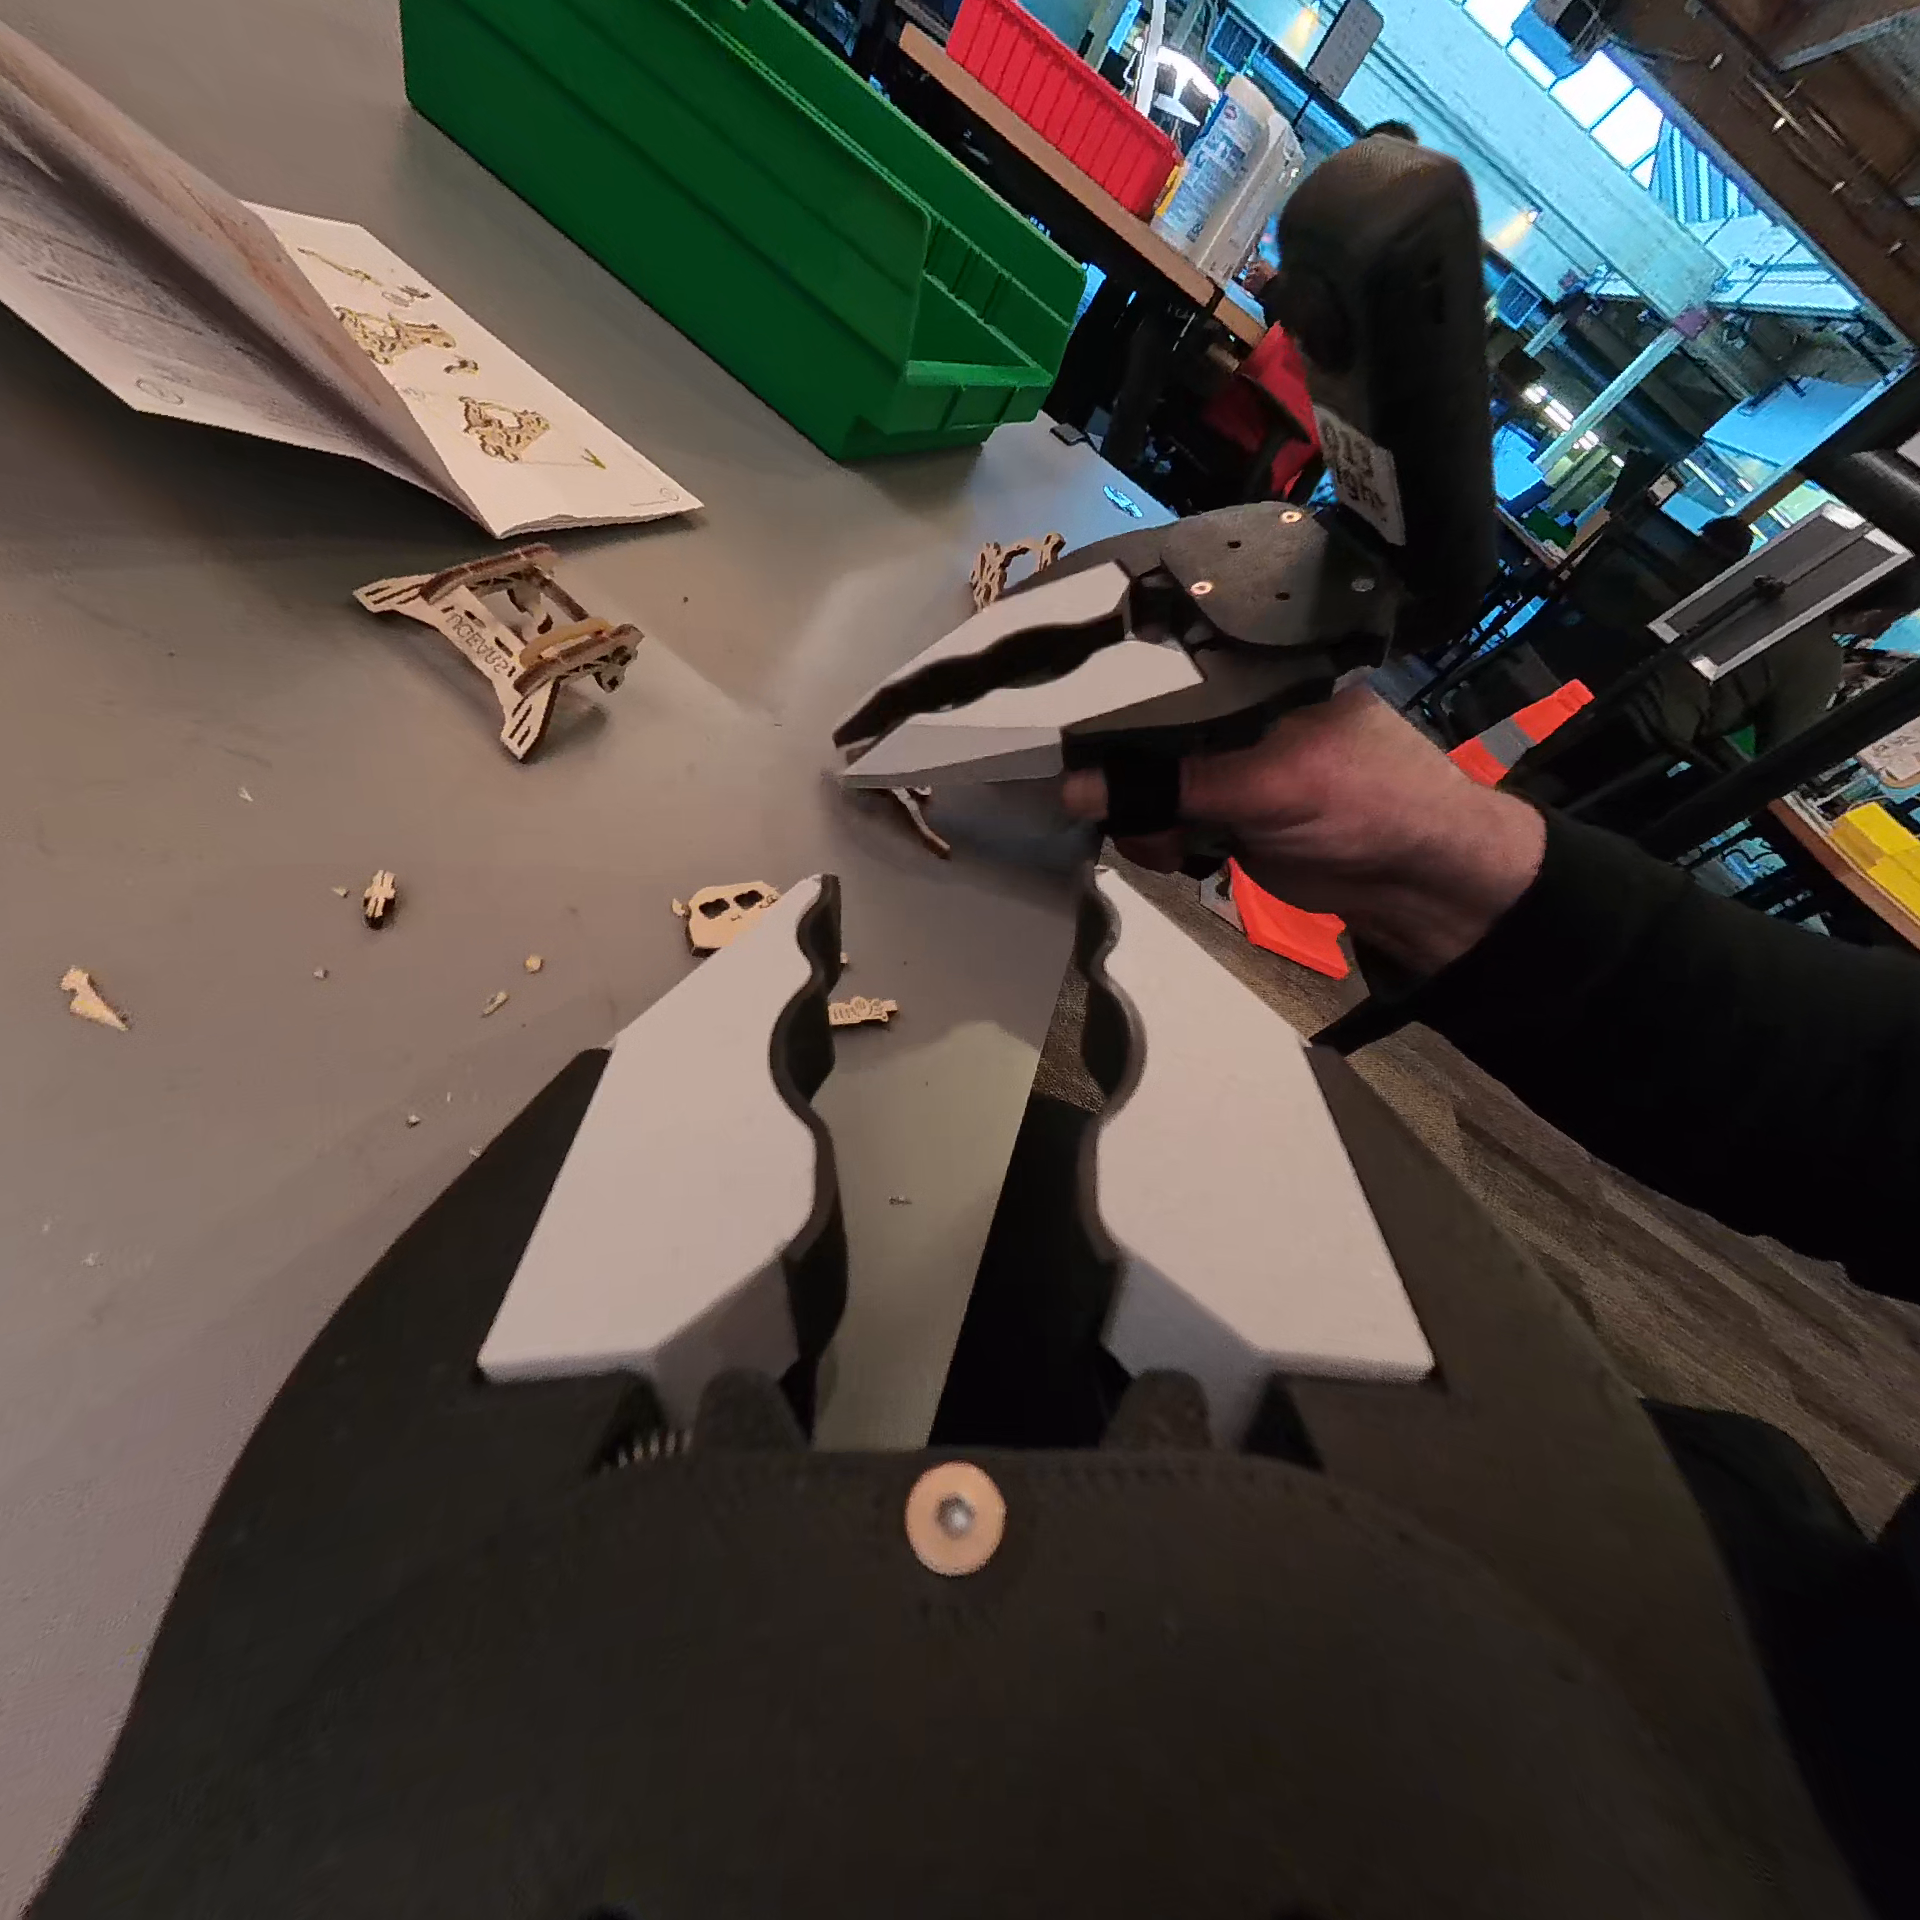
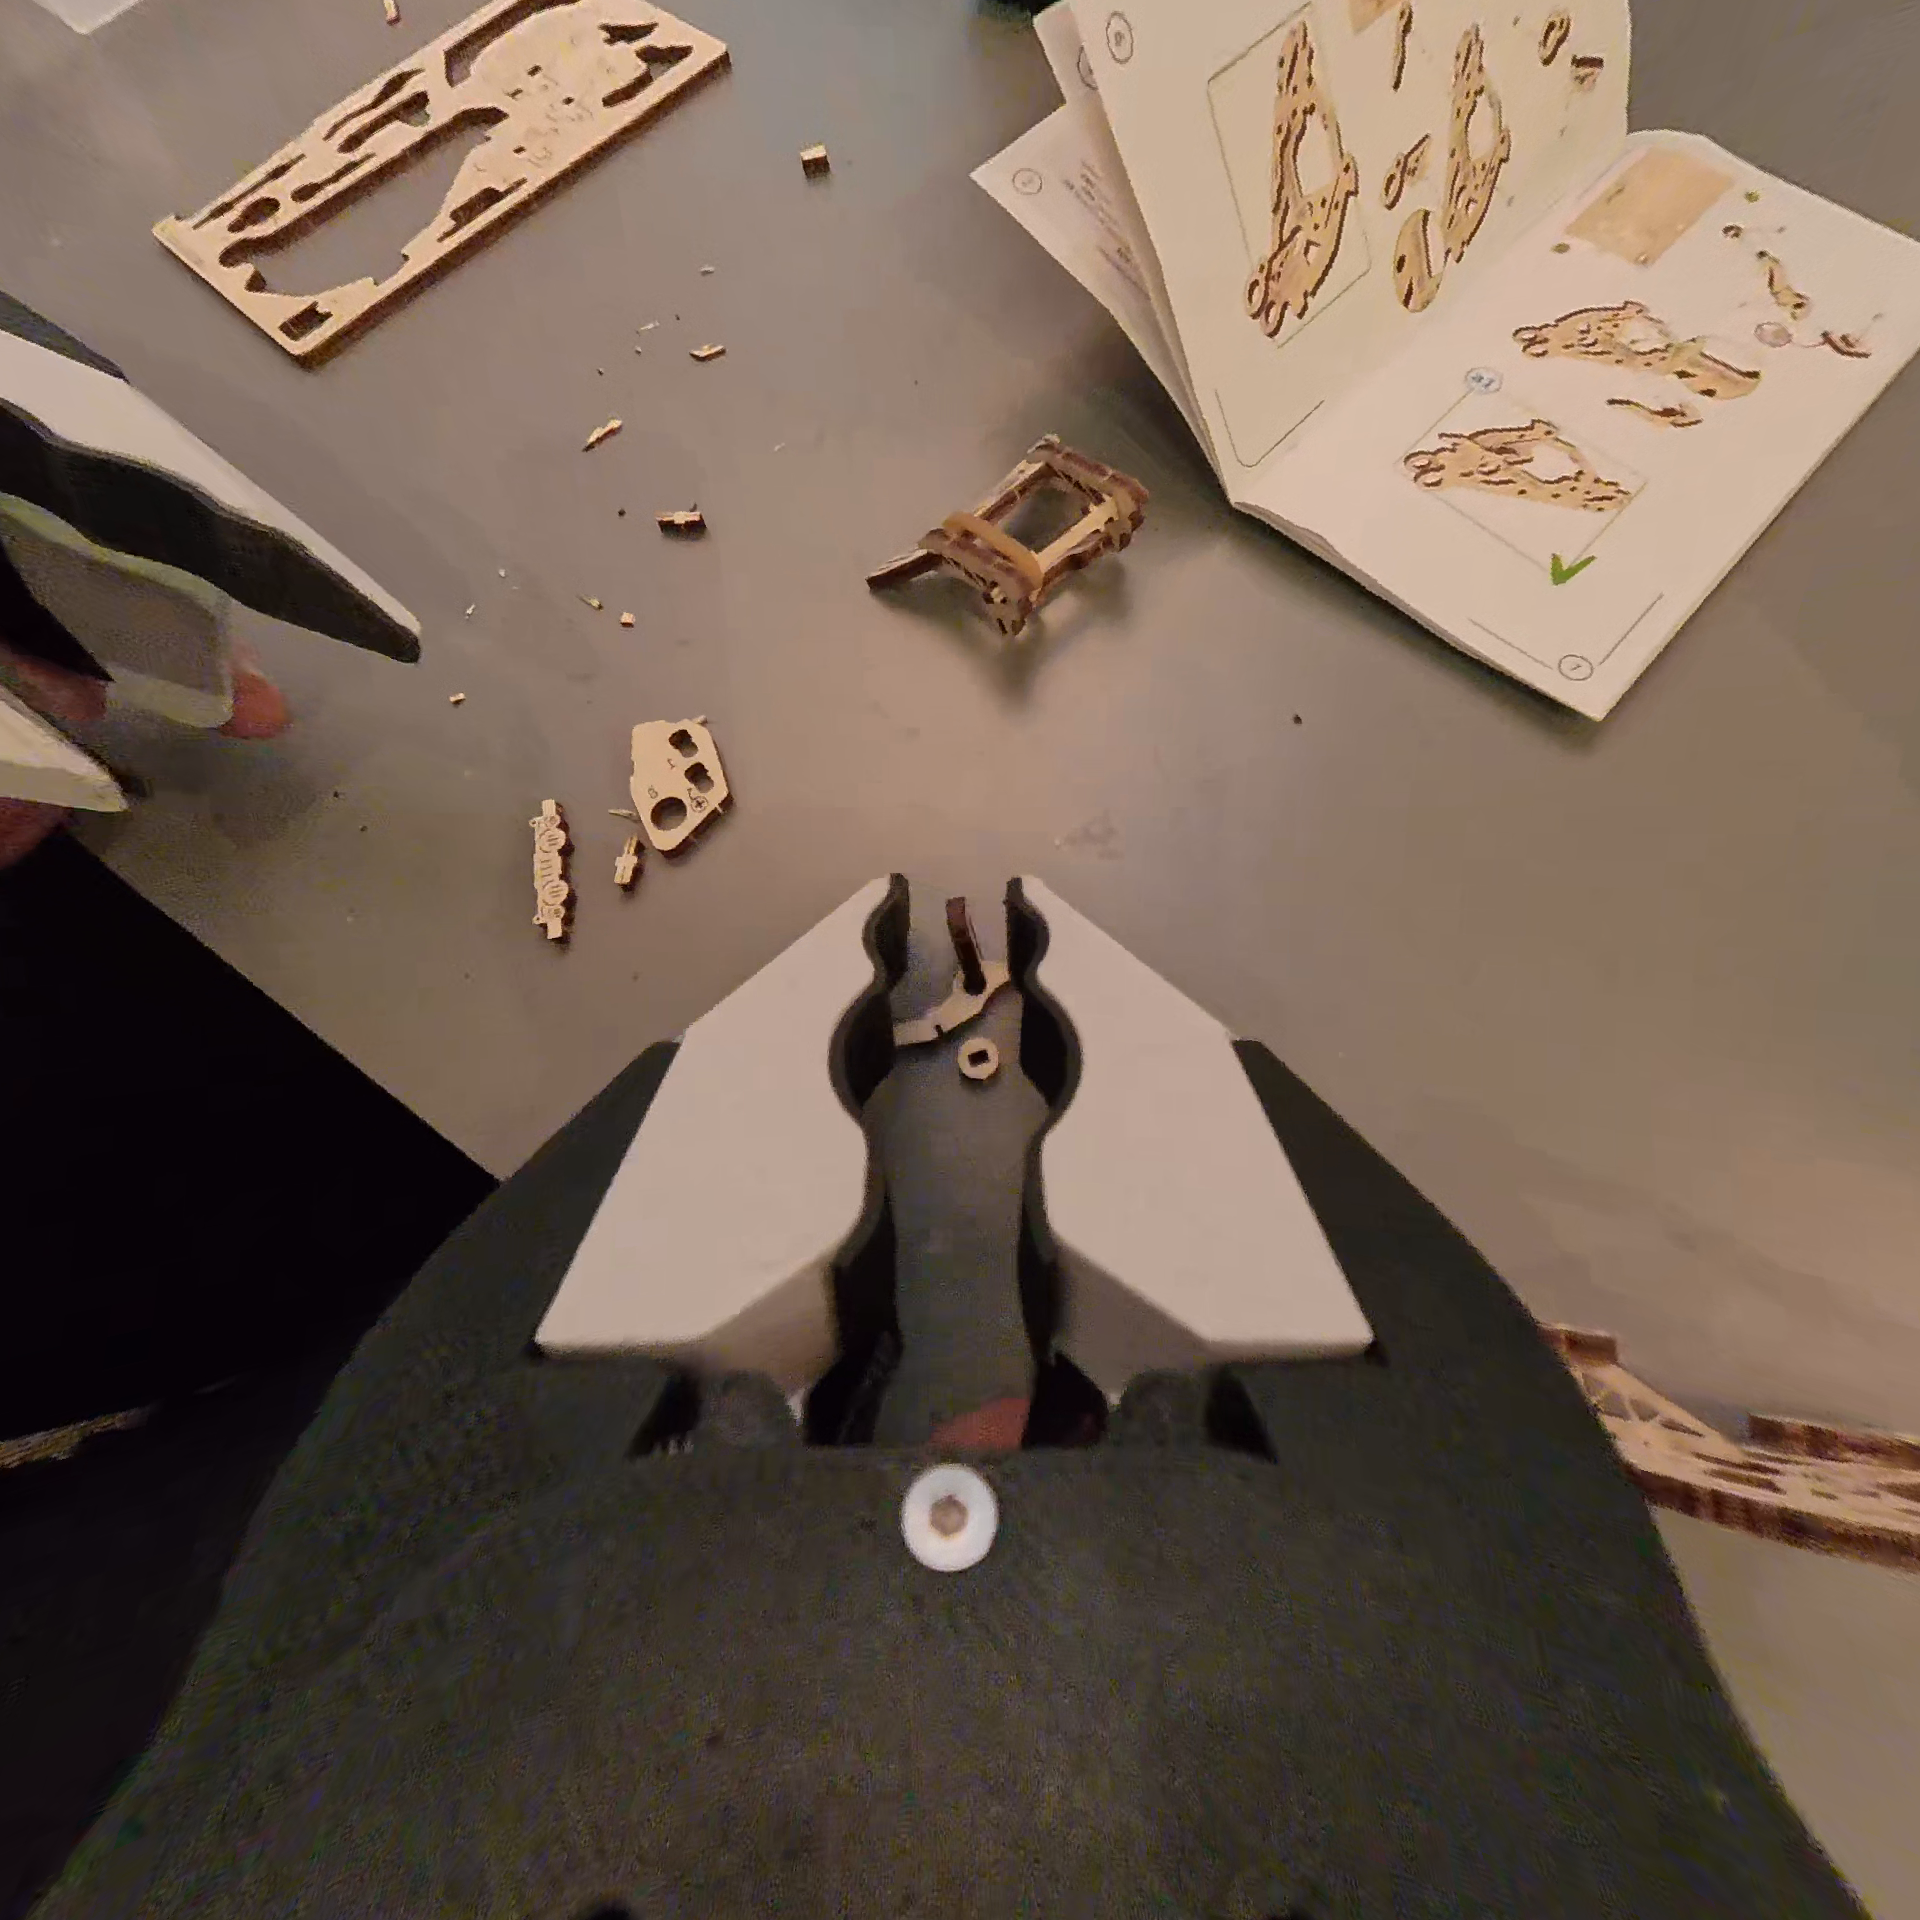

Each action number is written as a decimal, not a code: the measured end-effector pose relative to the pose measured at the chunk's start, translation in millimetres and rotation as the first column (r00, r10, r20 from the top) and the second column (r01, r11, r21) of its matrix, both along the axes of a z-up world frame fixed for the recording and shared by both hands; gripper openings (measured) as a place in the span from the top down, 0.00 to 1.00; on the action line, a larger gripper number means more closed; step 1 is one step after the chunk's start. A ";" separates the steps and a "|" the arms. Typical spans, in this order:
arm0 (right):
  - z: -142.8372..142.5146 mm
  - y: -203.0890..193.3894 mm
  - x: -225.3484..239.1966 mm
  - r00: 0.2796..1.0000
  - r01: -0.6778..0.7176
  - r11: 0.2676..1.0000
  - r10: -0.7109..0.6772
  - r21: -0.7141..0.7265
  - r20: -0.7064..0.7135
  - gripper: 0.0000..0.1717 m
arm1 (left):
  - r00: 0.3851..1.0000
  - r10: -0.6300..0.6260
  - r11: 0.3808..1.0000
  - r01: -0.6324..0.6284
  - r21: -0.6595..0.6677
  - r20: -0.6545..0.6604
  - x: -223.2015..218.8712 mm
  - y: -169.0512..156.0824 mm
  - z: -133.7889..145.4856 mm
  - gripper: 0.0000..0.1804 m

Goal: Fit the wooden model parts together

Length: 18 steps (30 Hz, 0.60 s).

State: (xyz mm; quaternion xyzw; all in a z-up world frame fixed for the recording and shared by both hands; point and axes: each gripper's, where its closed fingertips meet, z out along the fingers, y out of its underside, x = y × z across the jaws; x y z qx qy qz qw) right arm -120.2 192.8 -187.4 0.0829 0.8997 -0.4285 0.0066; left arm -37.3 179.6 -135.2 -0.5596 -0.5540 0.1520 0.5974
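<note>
Core: small pale wooden frame bound with a rubber band [image 2: 1013, 545], part-built, lying alone mid-table.
Left to do: flat holed wooden plate [image 2: 677, 784], notched strip [image 2: 551, 868], tiny pins, all loose.
Right gripper [image 2: 954, 894]: jaws parted around a thin curved wooden piece [image 2: 951, 1003], unpinched.
Left gripper [image 1: 961, 894]: spread wide, empty.

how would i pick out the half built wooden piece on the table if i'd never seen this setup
Start at the open instruction booklet on the grey table. Just beside its lower corner stands the half built wooden piece, a small boxy frame. Unlike the flat loose parts nearer the tools, such as the plate with holes, it stands raised and has rubber bands wrapped around it.
</note>
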 end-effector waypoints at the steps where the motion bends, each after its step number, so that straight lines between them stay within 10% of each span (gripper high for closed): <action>1: 3.6 -0.3 0.6 1.000 -0.002 1.000 0.003 -0.012 0.002 0.89 | 1.000 -0.001 1.000 0.001 0.000 -0.001 -0.1 0.1 0.3 0.76; 18: 11.8 1.2 1.0 0.974 -0.065 0.992 0.087 0.108 -0.207 0.89 | 0.994 -0.106 0.927 0.107 -0.359 0.023 -59.5 -20.6 9.6 0.83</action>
